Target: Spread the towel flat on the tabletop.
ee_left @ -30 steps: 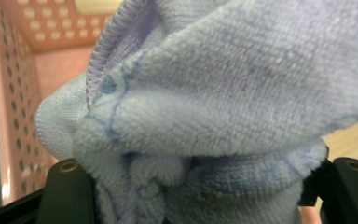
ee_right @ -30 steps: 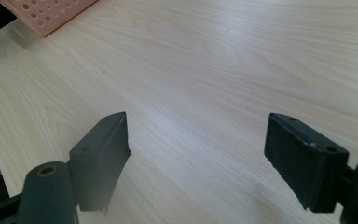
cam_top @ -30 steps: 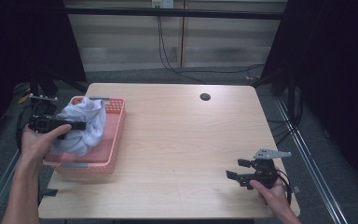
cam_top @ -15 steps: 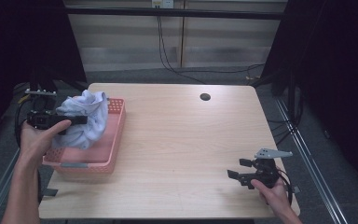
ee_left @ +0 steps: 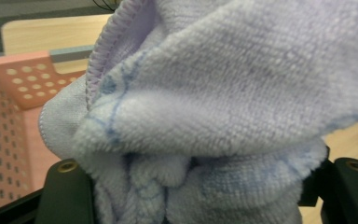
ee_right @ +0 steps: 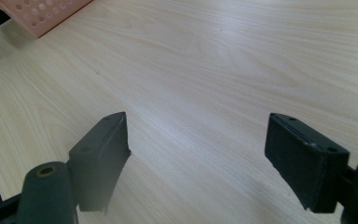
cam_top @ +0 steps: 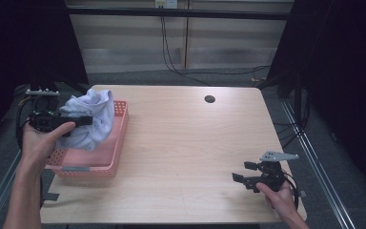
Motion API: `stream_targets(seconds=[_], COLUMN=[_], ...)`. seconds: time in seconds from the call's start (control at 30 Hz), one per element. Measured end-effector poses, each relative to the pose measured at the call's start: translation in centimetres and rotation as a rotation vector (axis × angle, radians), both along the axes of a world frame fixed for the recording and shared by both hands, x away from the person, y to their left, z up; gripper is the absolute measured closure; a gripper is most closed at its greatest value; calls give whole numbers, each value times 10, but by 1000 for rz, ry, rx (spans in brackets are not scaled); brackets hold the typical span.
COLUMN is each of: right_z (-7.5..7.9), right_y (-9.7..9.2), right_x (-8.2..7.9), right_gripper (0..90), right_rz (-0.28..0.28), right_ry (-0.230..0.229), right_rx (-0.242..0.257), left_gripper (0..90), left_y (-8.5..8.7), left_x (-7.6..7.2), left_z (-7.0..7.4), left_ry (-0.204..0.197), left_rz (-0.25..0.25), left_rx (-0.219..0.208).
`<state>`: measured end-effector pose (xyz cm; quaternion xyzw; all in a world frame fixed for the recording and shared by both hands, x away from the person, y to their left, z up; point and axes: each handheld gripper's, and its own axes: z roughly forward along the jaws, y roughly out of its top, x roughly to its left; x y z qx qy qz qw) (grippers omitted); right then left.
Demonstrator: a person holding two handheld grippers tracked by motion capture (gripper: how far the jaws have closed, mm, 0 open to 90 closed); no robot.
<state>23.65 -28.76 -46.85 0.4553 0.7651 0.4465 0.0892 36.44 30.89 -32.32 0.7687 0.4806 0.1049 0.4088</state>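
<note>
Left gripper (cam_top: 78, 120) clamps a fluffy, crumpled pale-lilac towel (cam_top: 90, 119) above a perforated pink plastic basket (cam_top: 116, 143); right gripper (cam_top: 245, 172), jaws apart, rests on smooth wooden table (cam_top: 181, 143).

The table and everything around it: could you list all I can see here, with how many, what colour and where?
towel: one, pale lilac-blue, bunched up, held over the basket in the left gripper
basket: one, pink, perforated, at the table's left edge
table: one, light wood, in the middle of the high view
round hole: one, dark, near the table's far edge
cables: several, black, on the floor behind the table
left gripper: one, black, closed on the towel
right gripper: one, black, jaws open, low over the table's near right corner
</note>
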Motion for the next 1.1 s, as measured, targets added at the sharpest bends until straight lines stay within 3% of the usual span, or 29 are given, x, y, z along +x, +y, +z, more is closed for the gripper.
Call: stream_targets(seconds=[0.27, 0.6, 0.97, 1.1], right_z=[1, 0, 0, 0], right_y=[-2, 0, -2, -2], right_x=[-4, -2, -1, -2], right_gripper=[217, 232, 231, 231], right_rz=[8, 13, 13, 12], right_ry=[-10, -5, -1, 0], right_rx=[-3, 1, 3, 3], left_gripper=[307, 306, 304, 303], left_y=[-24, -51, -104, -119], left_x=[-5, 0, 6, 8], left_z=[3, 10, 21, 18], left_ry=[-30, -47, -64, -56], left_rz=[-20, -72, -179, -203], left_rx=[-6, -23, -20, -10])
